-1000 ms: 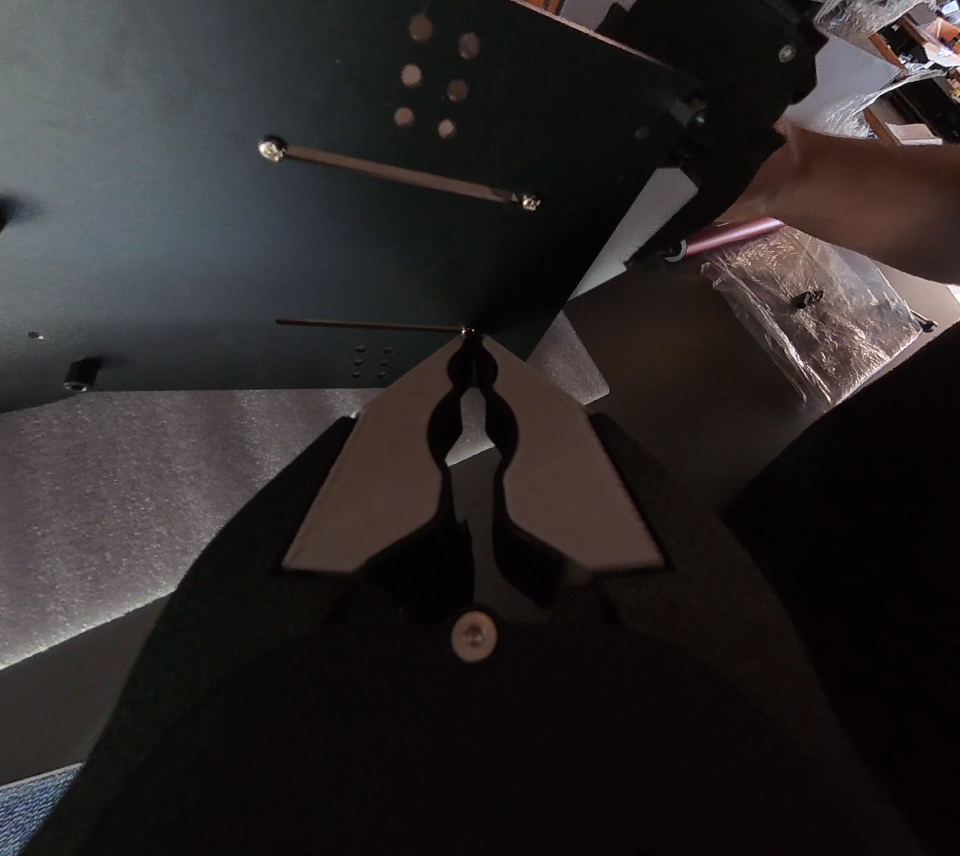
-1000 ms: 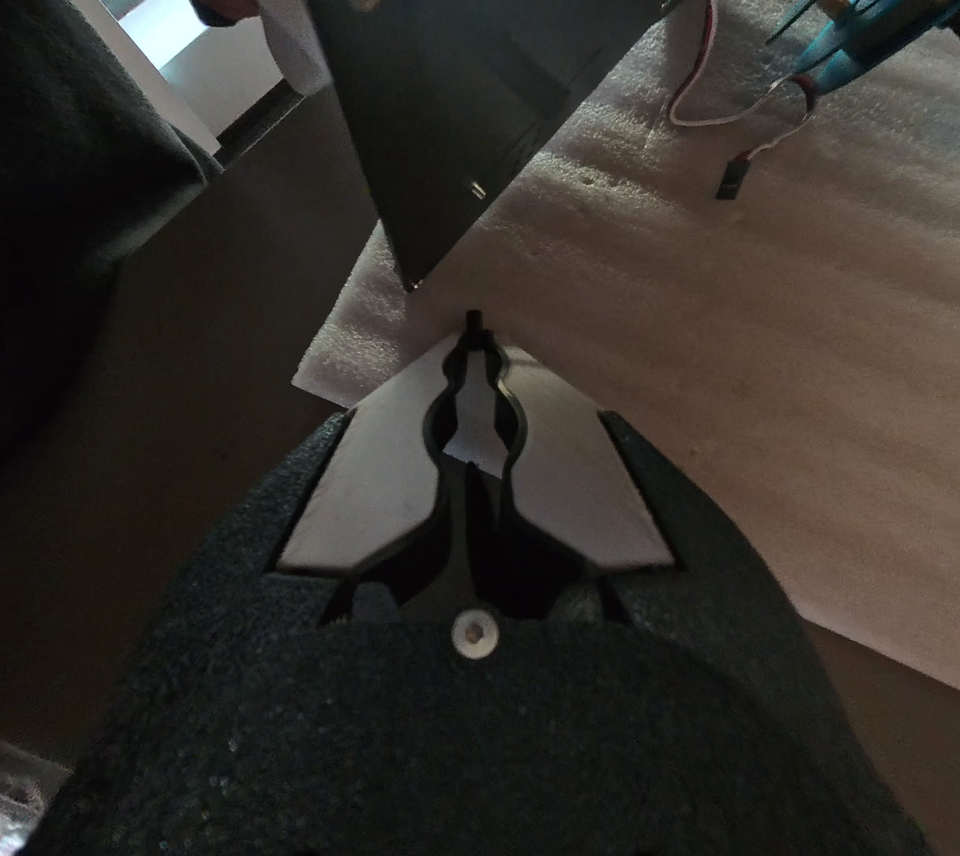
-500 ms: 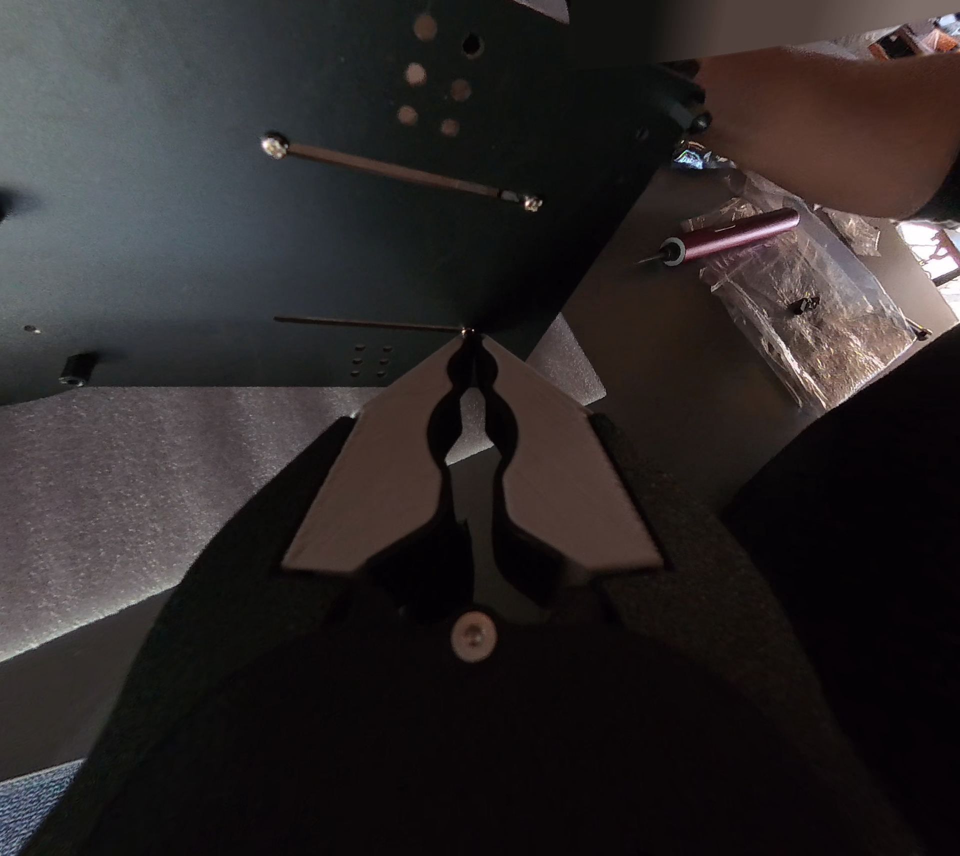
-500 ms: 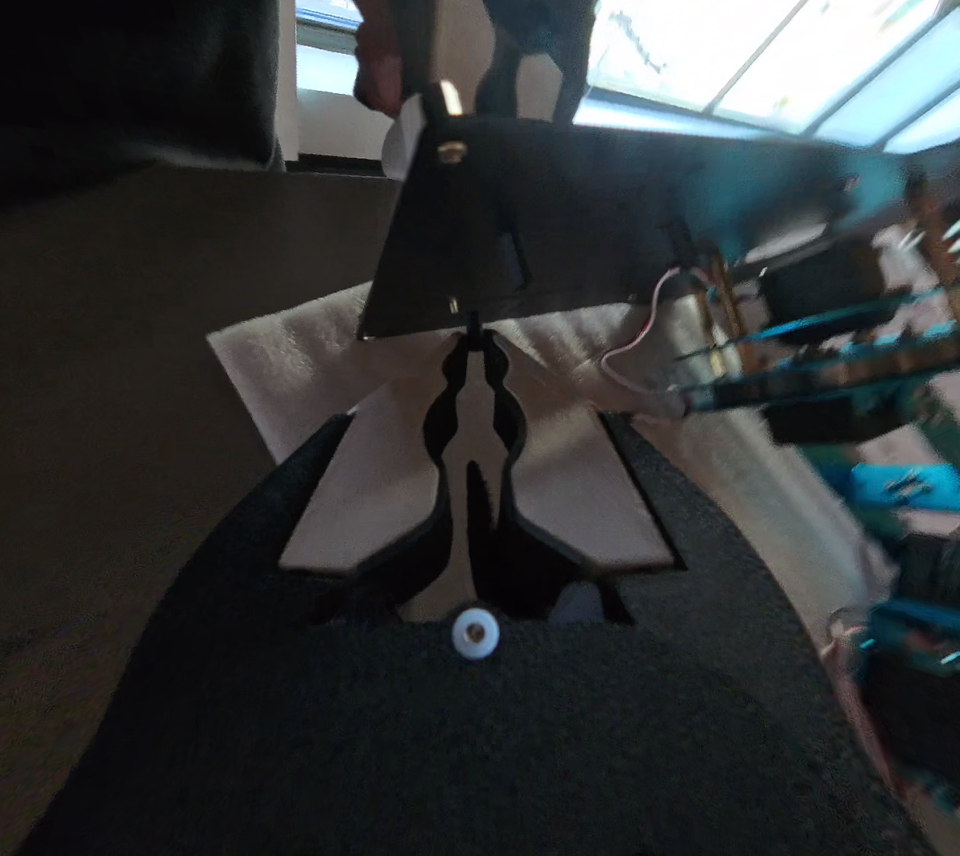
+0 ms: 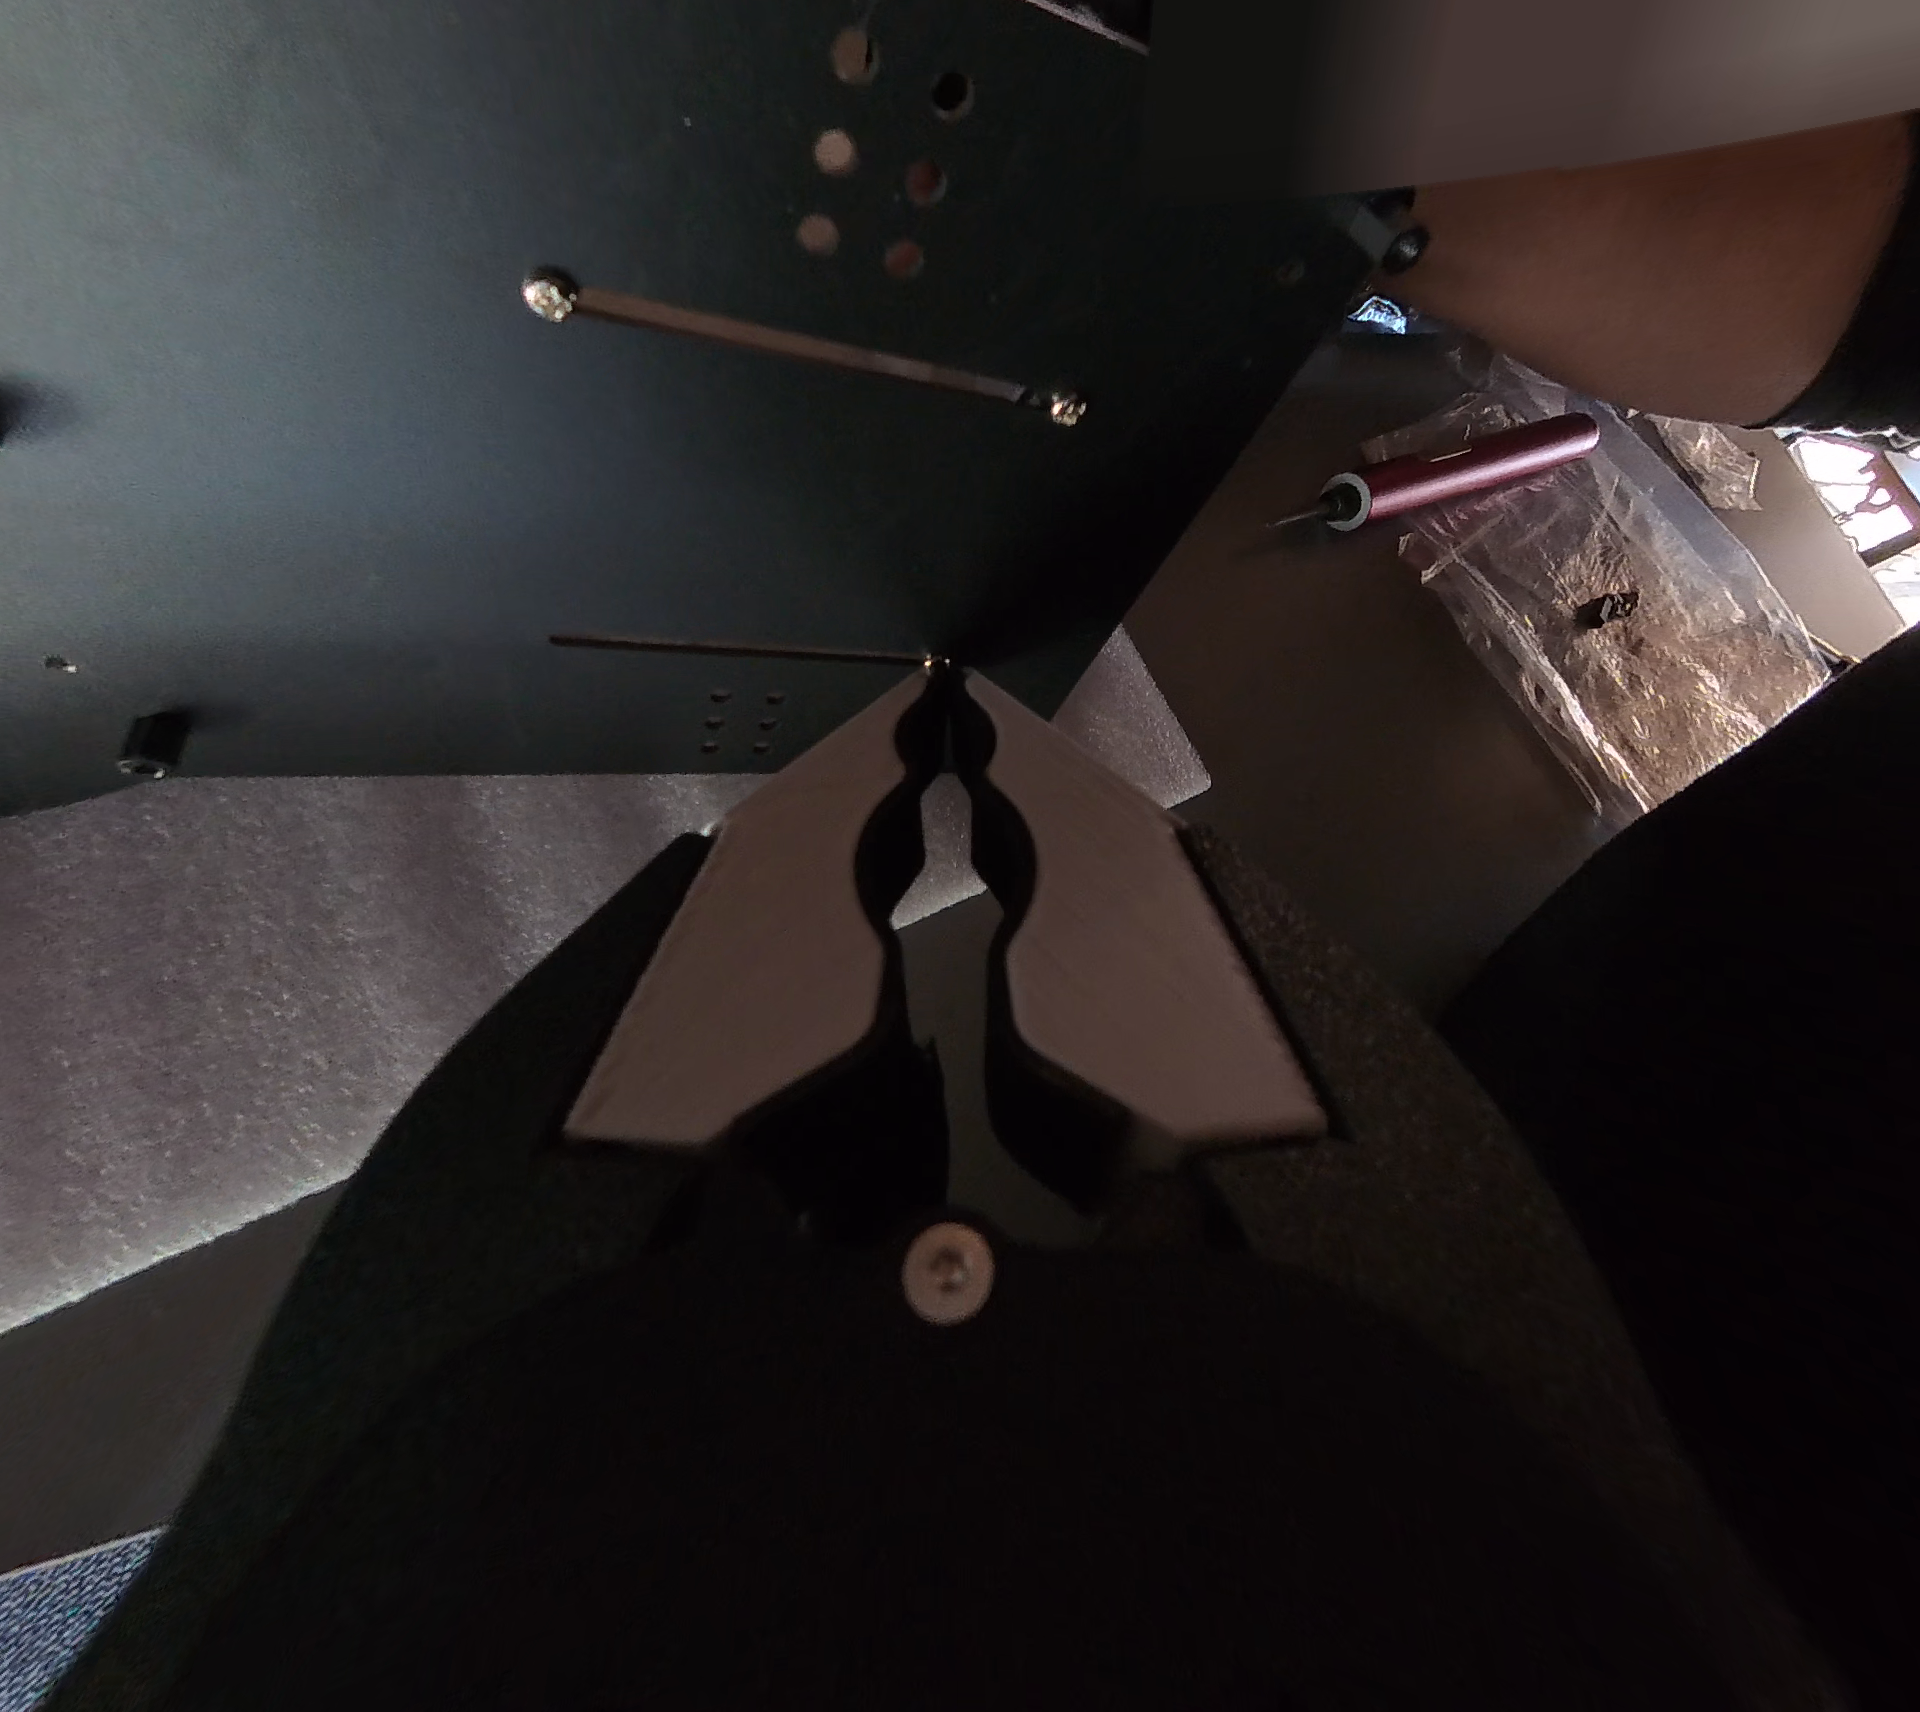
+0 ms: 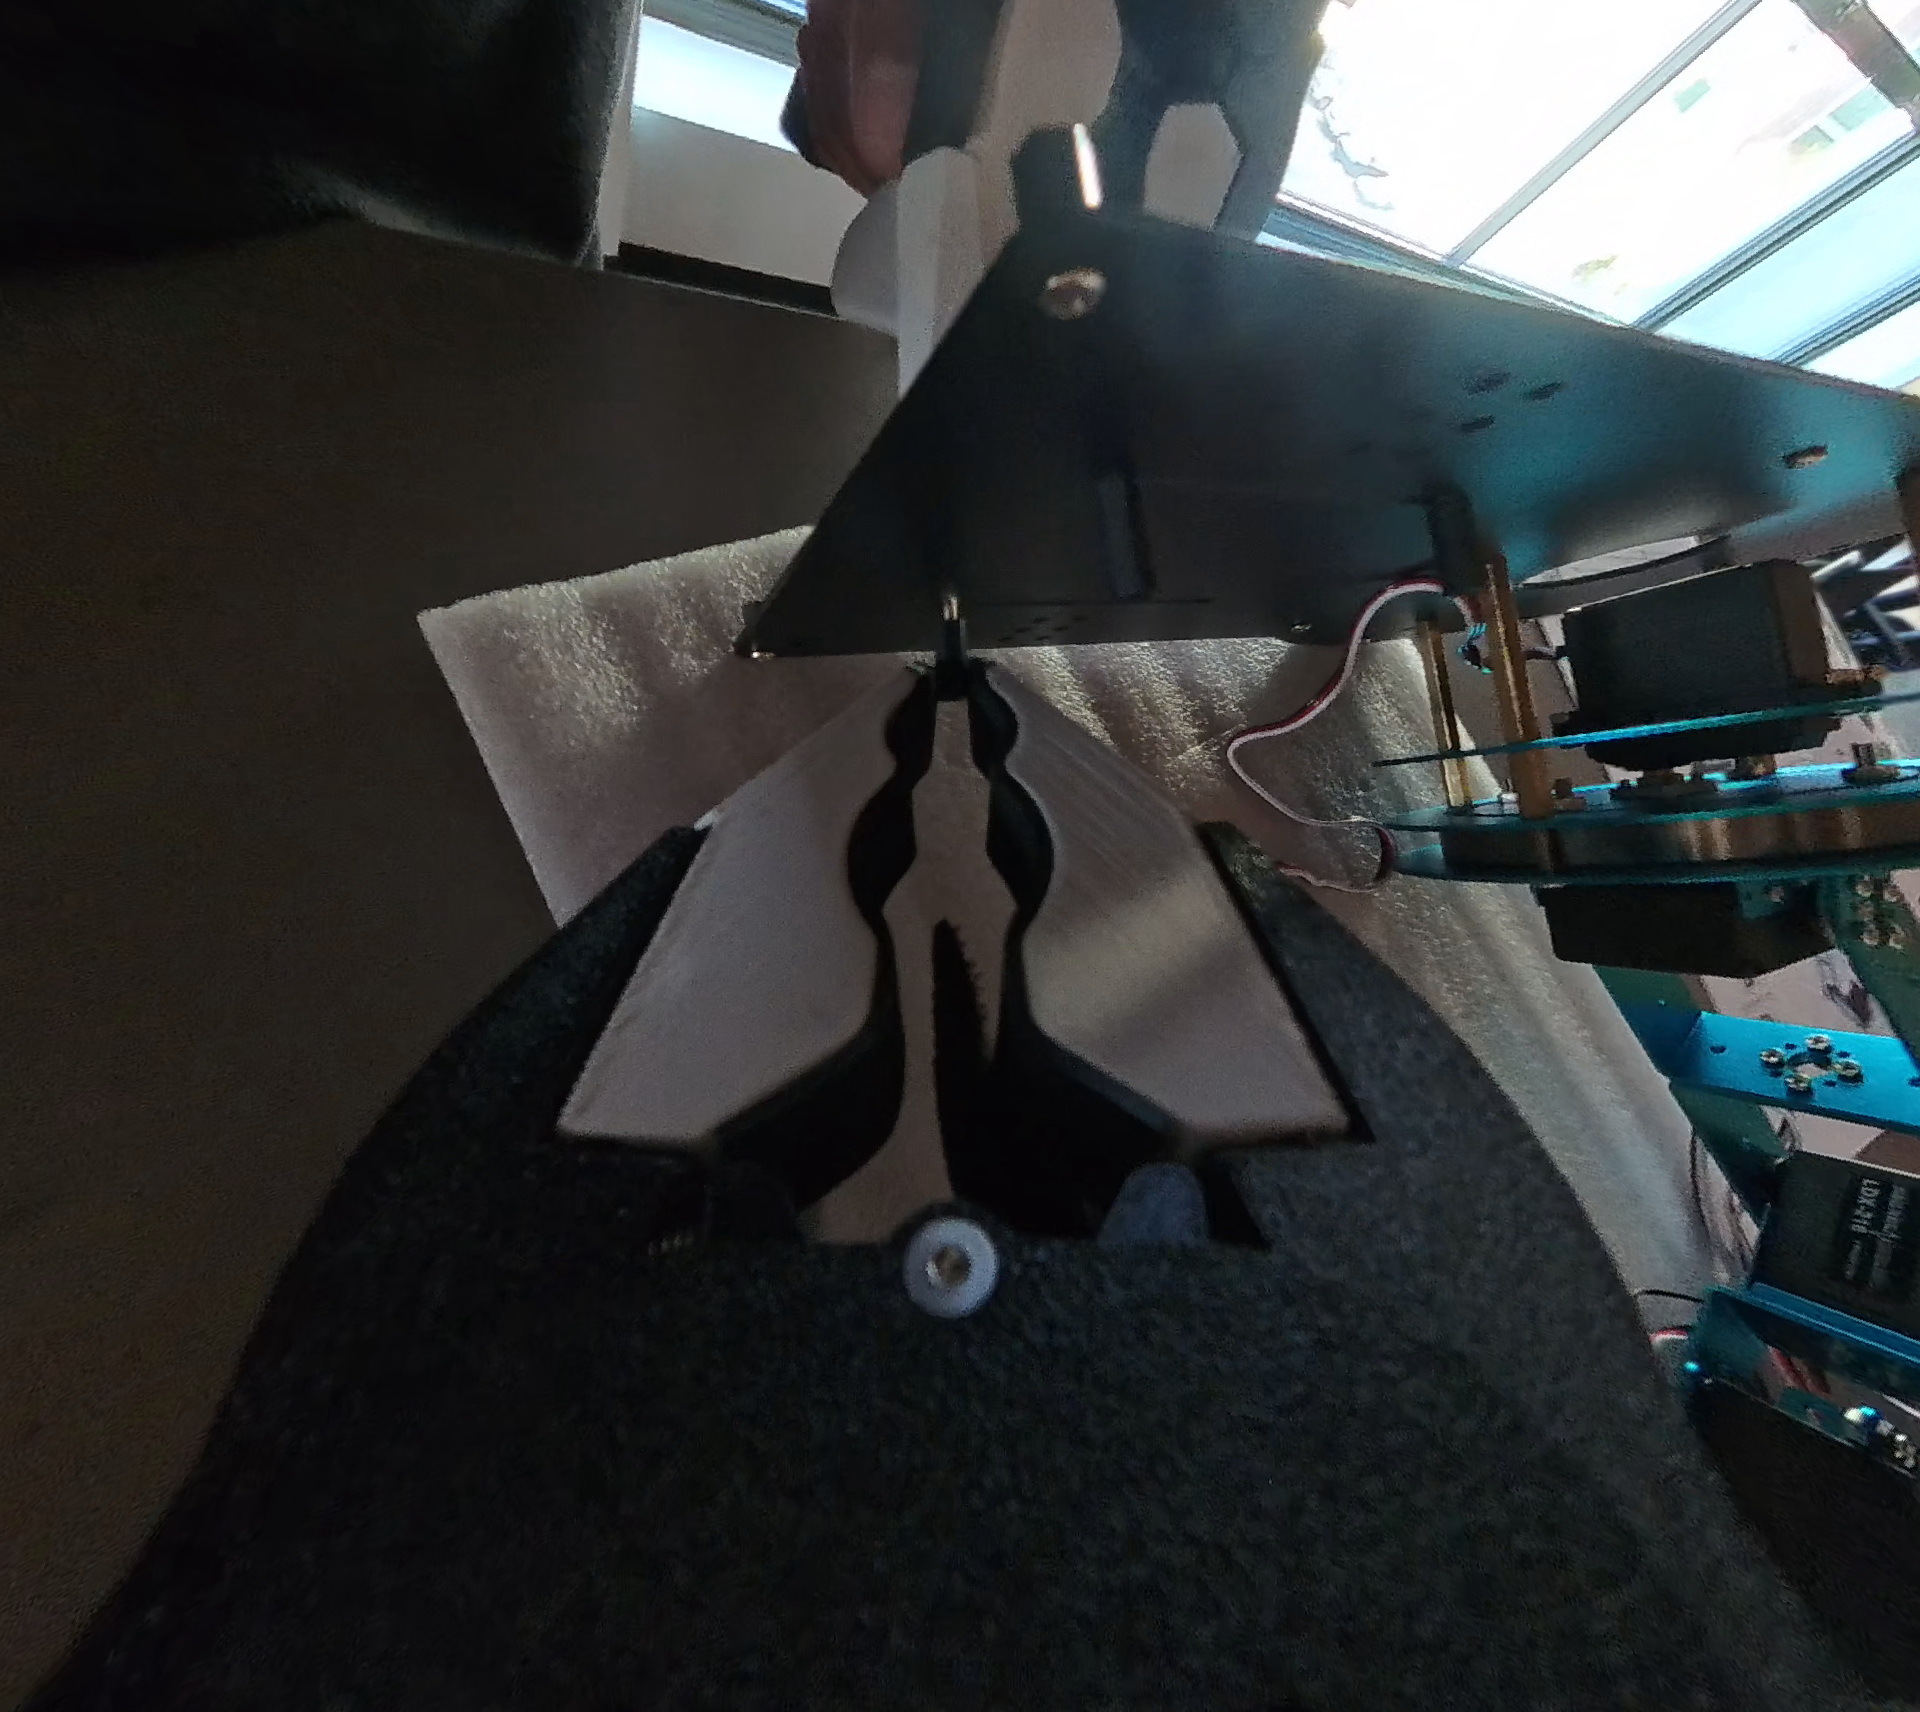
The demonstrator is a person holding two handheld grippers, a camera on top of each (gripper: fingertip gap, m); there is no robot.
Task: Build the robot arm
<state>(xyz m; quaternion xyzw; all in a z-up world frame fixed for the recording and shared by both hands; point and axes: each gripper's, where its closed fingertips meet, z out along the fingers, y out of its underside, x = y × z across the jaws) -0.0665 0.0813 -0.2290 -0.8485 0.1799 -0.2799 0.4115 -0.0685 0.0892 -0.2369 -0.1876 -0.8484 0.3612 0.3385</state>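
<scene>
Your left gripper [image 5: 943, 691] is pinching the edge of the black metal plate [image 5: 416, 312], lifting it tilted above the white foam sheet [image 5: 260, 987]. Your right gripper [image 6: 951, 686] is clamping a small black screw [image 6: 951, 639], its tip touching the plate's underside near the corner. A maroon screwdriver [image 5: 1455, 478] is lying on plastic bags [image 5: 1621, 654] nearby.

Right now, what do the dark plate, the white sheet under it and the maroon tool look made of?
Dark plate: looks like thin matte black painted metal, rigid, with clean drilled holes and screw heads. White sheet: foam packing sheet, judging by its pebbled, soft surface. Maroon tool: smooth satin handle, probably anodised metal, with a fine steel tip; it lies on a crinkled clear plastic bag.
</scene>
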